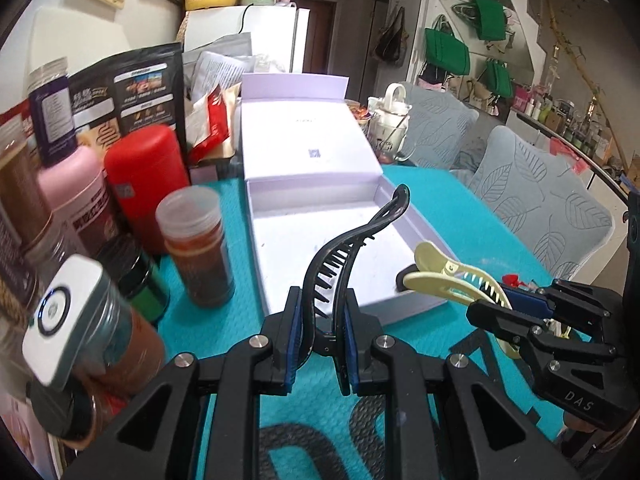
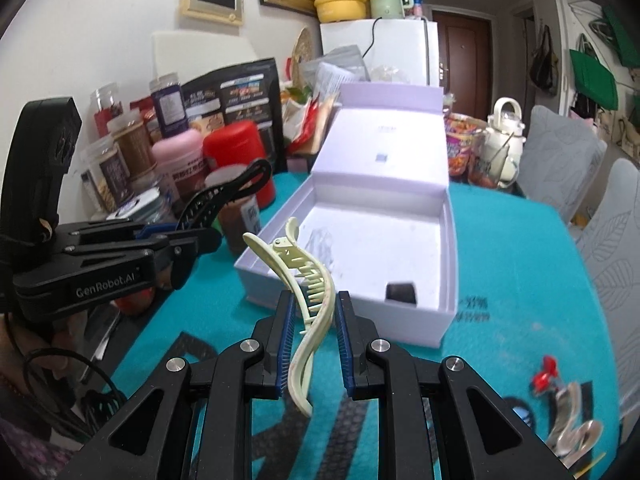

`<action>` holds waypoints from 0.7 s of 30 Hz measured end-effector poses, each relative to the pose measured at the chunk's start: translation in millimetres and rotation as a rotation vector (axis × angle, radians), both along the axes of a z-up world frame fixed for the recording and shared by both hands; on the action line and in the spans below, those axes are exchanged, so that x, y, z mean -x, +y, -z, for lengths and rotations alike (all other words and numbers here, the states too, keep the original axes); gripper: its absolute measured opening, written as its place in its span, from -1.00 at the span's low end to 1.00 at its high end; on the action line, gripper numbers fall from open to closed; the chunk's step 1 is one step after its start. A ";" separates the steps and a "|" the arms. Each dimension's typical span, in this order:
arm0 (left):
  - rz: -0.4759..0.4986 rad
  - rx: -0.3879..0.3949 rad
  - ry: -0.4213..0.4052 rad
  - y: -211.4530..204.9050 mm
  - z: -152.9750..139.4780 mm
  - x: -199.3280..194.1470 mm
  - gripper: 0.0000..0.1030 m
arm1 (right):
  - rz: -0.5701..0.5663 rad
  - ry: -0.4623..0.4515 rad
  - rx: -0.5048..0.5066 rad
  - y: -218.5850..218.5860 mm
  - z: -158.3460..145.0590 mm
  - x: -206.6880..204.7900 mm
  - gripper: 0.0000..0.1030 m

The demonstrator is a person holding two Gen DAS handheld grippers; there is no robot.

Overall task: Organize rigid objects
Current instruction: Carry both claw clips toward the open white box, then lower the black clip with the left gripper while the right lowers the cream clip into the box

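My left gripper (image 1: 320, 312) is shut on a black toothed hair clip (image 1: 352, 248), whose curved tip rises over the open white box (image 1: 304, 256). The right gripper (image 2: 312, 308) is shut on a pale yellow hair clip (image 2: 304, 276), held above the teal mat just in front of the box (image 2: 448, 240). Each gripper shows in the other's view: the right one (image 1: 496, 304) with the yellow clip (image 1: 444, 276) at the box's near right corner, the left one (image 2: 192, 236) with the black clip (image 2: 228, 196) to the box's left. A small dark object (image 2: 400, 293) lies inside the box.
Jars, bottles and a red canister (image 1: 148, 184) crowd the mat's left side. The box lid (image 1: 304, 136) lies open behind it. A silver clip with a red piece (image 2: 568, 420) lies on the mat at the near right. A white teapot (image 2: 504, 144) and grey cushions (image 1: 540, 196) stand to the right.
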State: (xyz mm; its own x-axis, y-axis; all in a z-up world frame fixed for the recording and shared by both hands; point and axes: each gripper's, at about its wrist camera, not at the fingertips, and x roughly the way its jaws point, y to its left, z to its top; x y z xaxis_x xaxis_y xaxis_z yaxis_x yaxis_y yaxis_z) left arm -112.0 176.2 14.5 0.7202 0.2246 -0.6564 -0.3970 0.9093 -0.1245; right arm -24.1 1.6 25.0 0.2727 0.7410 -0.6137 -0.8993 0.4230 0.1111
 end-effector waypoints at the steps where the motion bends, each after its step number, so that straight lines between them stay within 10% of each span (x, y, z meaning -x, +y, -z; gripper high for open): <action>1: 0.006 0.004 -0.005 0.1 -2.5 -4.2 -0.64 | 0.002 -0.003 -0.004 0.6 -2.7 -2.5 -0.61; 21: 0.068 -0.037 -0.018 7.6 -35.1 -65.6 -0.64 | 0.010 -0.017 -0.066 21.7 -37.4 -65.7 -0.61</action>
